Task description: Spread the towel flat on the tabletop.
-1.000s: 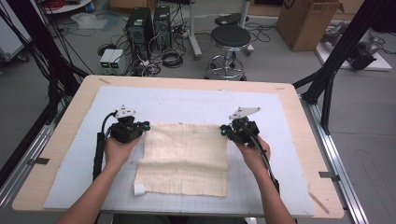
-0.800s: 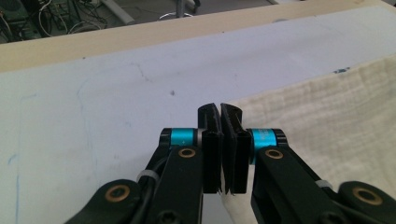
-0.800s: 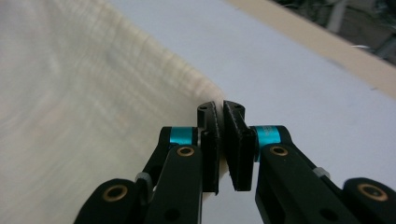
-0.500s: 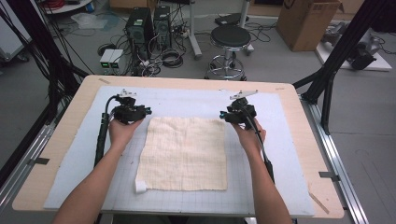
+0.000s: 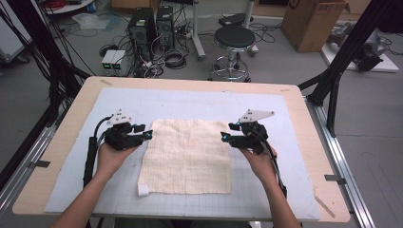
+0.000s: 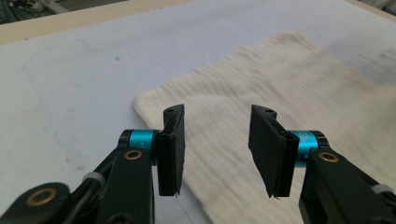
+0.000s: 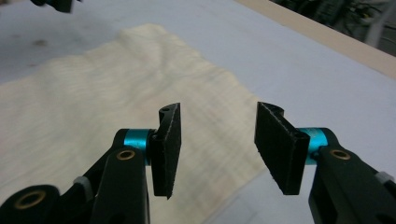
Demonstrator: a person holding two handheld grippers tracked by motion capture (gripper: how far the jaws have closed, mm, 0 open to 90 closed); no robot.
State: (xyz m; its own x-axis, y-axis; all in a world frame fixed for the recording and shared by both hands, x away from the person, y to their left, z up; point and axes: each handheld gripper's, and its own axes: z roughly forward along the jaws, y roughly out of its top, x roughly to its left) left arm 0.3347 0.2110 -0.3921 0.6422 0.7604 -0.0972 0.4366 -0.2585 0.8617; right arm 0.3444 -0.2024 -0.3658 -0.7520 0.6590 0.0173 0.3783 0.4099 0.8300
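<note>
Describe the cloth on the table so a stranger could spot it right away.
On the wooden table lies a pale blue-grey mat. At its middle, flat between the two grippers, is the cream cloth, roughly square, with a small white tag at its near left corner.

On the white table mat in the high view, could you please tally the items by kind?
Cream woven cloth, lying flat: 1
Black two-jaw grippers with teal fittings, jaws open and empty: 2, left gripper and right gripper
Total: 3
</note>
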